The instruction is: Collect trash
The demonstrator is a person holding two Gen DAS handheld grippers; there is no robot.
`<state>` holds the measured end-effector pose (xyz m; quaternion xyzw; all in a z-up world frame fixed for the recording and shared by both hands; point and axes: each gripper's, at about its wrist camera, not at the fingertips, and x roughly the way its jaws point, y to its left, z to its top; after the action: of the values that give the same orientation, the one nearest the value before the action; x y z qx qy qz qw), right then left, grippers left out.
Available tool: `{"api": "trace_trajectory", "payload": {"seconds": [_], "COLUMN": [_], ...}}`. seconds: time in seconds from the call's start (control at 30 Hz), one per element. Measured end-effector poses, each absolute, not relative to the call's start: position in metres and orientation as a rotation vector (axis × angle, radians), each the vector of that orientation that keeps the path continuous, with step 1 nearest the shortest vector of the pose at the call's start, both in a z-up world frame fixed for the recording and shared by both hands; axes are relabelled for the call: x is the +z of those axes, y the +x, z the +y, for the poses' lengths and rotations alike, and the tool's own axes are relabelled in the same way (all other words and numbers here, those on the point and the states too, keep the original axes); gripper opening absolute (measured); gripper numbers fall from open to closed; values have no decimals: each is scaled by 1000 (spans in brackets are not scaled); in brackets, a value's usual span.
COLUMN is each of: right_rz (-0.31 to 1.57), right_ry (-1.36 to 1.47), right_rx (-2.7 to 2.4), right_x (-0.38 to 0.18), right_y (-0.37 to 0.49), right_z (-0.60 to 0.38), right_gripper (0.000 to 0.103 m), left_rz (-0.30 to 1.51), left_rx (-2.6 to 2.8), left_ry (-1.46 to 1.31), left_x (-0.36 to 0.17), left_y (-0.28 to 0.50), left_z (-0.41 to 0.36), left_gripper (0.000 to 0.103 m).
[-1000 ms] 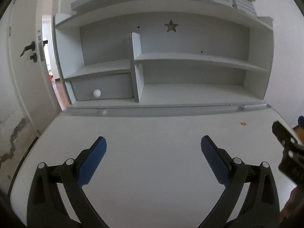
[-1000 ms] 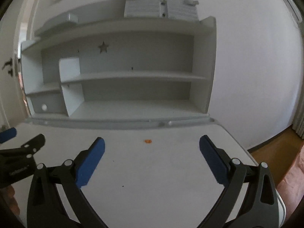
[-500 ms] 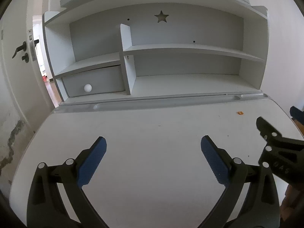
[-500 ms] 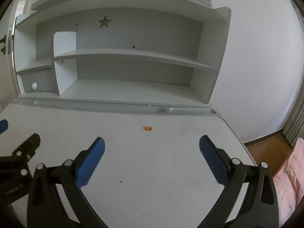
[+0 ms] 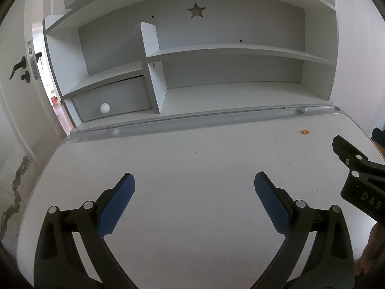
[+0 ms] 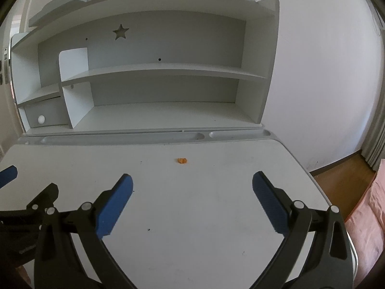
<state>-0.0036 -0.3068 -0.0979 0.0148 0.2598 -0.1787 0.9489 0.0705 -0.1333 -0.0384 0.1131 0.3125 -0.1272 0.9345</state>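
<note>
One small orange scrap [image 6: 182, 160] is lying on the white desk [image 6: 204, 216], toward its far edge, just short of the pen groove [image 6: 120, 139] below the shelf unit [image 6: 154, 72]. Both claws are hovering with jaws spread wide, gripping nothing. The right gripper [image 6: 192, 202] is facing the scrap almost head-on: it is sitting ahead and slightly left of the midline between the blue pads [image 6: 115, 204]. For the left gripper [image 5: 195, 204], the same scrap [image 5: 305, 132] is sitting far off to the right. The right one therefore looks nearer and better aligned. The scrap's long axis is appearing roughly crosswise, though it is too small to be sure.
</note>
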Motion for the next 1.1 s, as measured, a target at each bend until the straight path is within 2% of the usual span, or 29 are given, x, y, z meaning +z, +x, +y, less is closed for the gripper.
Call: {"api": "trace_trajectory", "payload": {"seconds": [1.1], "right_rz": [540], "right_ry": [40], "right_rx": [-364], "right_x": [-100], "right_y": [-3], "right_z": [-308], "right_gripper": [96], "left_rz": [655], "left_rx": [-274], "left_ry": [243], "left_x": [-40], "left_y": [72], "left_z": [-137], "left_gripper": [96]}}
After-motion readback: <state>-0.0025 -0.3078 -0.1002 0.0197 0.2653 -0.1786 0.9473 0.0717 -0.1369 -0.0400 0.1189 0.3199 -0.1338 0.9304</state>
